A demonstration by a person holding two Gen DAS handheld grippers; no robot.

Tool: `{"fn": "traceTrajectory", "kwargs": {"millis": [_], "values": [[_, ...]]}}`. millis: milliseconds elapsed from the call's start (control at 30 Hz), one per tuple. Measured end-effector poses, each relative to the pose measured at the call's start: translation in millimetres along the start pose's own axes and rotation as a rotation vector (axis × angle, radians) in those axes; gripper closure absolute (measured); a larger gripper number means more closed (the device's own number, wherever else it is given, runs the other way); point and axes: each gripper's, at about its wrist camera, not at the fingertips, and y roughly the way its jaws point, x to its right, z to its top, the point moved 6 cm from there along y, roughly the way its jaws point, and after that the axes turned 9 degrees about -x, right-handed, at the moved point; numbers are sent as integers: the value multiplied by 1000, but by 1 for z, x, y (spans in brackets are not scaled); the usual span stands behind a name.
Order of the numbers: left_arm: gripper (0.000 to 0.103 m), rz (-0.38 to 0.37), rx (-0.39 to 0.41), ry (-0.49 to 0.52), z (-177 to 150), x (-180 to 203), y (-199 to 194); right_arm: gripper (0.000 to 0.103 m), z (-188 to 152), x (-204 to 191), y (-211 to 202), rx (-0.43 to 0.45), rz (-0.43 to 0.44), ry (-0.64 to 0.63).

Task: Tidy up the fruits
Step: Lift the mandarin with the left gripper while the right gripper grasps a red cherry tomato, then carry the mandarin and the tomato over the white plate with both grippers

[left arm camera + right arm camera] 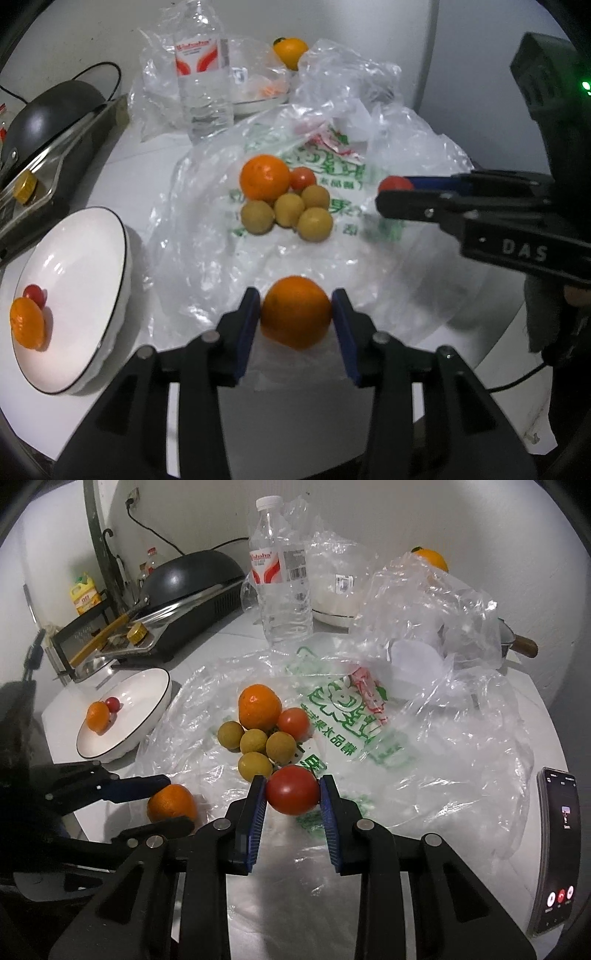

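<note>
White worktop [498, 716], strewn with plastic: the right gripper [292, 794] clenches a tomato [292, 789]; the left gripper [295, 314] brackets an orange [295, 311], its grip unclear. Next, probably carry both to the plate [118, 258] at the worktop's left edge.

Both fisheye views ride close behind their own claw, tilted down at the surface [122, 177]. The 2 share the fruit pile [258, 727] mid-frame and the white plate [118, 258] (left in each).
</note>
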Motion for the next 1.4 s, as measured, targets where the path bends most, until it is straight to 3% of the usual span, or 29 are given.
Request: {"fn": "traceTrajectory", "kwargs": {"millis": [200,633,1033,1400], "values": [[64,-10,2,9,1,-1,-3,72,2,-3,-7,17,0,-5],[64,-28,120,15,18,-11,-52,72,20,-25,-24,62,0,-43],[64,18,193,-2,15,-52,-84,72,37,-67,-25,85,11,-85],[64,53,198,-25,-1,-97,-98,72,46,-96,-24,107,2,-78]]}}
